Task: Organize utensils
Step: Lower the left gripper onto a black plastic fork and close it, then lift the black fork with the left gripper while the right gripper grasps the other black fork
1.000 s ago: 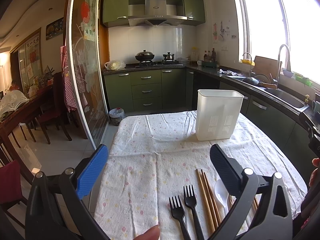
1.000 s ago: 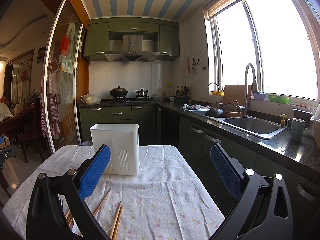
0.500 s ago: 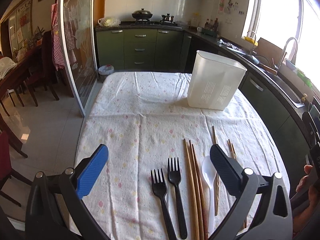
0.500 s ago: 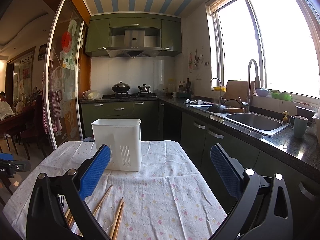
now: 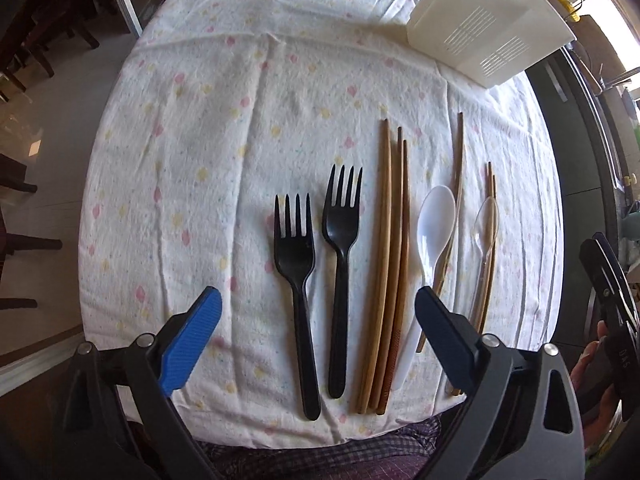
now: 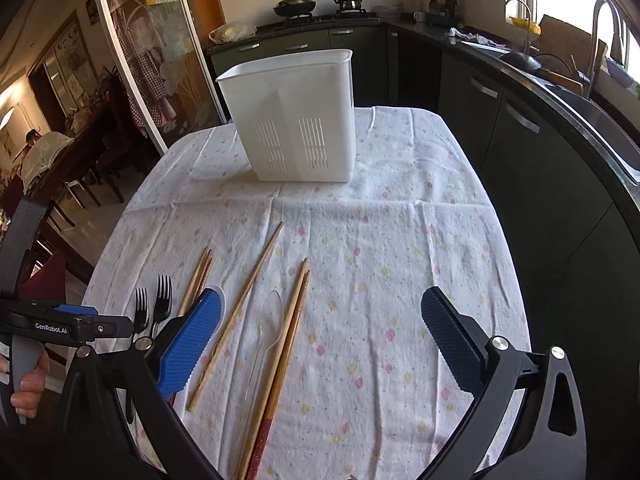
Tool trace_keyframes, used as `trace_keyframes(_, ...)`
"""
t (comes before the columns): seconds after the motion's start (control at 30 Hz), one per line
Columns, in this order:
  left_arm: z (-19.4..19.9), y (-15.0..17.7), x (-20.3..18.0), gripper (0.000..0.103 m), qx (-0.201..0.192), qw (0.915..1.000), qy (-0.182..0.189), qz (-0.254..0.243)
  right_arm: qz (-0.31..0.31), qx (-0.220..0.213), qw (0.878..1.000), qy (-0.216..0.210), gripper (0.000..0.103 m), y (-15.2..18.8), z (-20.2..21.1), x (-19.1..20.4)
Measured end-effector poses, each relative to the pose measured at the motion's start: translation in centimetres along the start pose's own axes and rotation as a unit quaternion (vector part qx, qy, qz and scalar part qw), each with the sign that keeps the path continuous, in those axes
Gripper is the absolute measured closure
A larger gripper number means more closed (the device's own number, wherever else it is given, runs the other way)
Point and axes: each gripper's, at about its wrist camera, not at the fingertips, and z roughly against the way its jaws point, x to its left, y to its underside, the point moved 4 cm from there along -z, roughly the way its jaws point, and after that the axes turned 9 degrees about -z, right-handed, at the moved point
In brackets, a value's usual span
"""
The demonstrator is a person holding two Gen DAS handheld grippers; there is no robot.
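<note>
Left wrist view looks almost straight down on a creased white tablecloth [image 5: 224,128] printed with small pink and yellow spots, where the utensils lie in a row near the front edge. The left gripper [image 5: 318,312] hangs above them, its ribbed blue pads spread wide and lately drawing in a little, with nothing pressed between them. From the left come two matte black plastic forks [image 5: 298,264], four-tined and side by side, then a tight bundle of long wooden chopsticks [image 5: 390,248], a glossy white plastic spoon [image 5: 434,224] lying over one thin chopstick, and a clear plastic spoon [image 5: 486,224] resting on another pair of sticks. A white plastic utensil holder [image 5: 488,28], box-shaped with slotted vents low in its wall, stands at the far right of the cloth, well apart from the row. In the right wrist view the right gripper [image 6: 320,344] hovers over bare cloth beside the chopsticks, its dimpled blue pads standing wide with nothing between them
</note>
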Motion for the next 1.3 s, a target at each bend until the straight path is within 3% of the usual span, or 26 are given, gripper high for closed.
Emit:
trace_keyframes(0.1, -0.6, 0.5, -0.1, 0.028, 0.021, 0.9996, -0.016, 0.002, -0.010, 0.017, 1.000, -0.001, 0.004, 0.1, -0.4, -0.8)
trace_keyframes(0.23, -1.1, 1.2, -0.3, 0.028, 0.044, 0.9987, -0.026, 0.006, -0.020, 0.054, 0.998, -0.025, 0.004, 0.1, -1.1, -1.0)
trace_keyframes(0.4, -0.8, 1.5, -0.3, 0.029, 0.041, 0.9987, -0.025, 0.019, -0.026, 0.117, 0.990, -0.079, 0.004, 0.0, -1.9, 0.0)
trace_keyframes(0.5, -0.2, 1.3, -0.7, 0.034, 0.035, 0.9991, -0.020, 0.016, -0.023, 0.135, 0.987, -0.080, 0.011, -0.2, -2.1, 0.6)
trace_keyframes(0.63, -0.9, 0.5, -0.6, 0.054, 0.050, 0.9982, -0.027, 0.018, -0.017, 0.163, 0.984, -0.070, 0.025, 0.0, -2.8, 1.2)
trace_keyframes(0.83, -2.2, 1.0, -0.1, 0.084, 0.073, 0.9964, -0.037, 0.023, 0.000, 0.199, 0.977, -0.075, 0.027, 0.7, -3.2, 2.5)
trace_keyframes(1.3, -2.7, 0.7, -0.5, 0.096, 0.073, 0.9958, -0.055, 0.010, 0.027, 0.237, 0.969, -0.071, 0.025, 1.5, -4.0, 5.5)
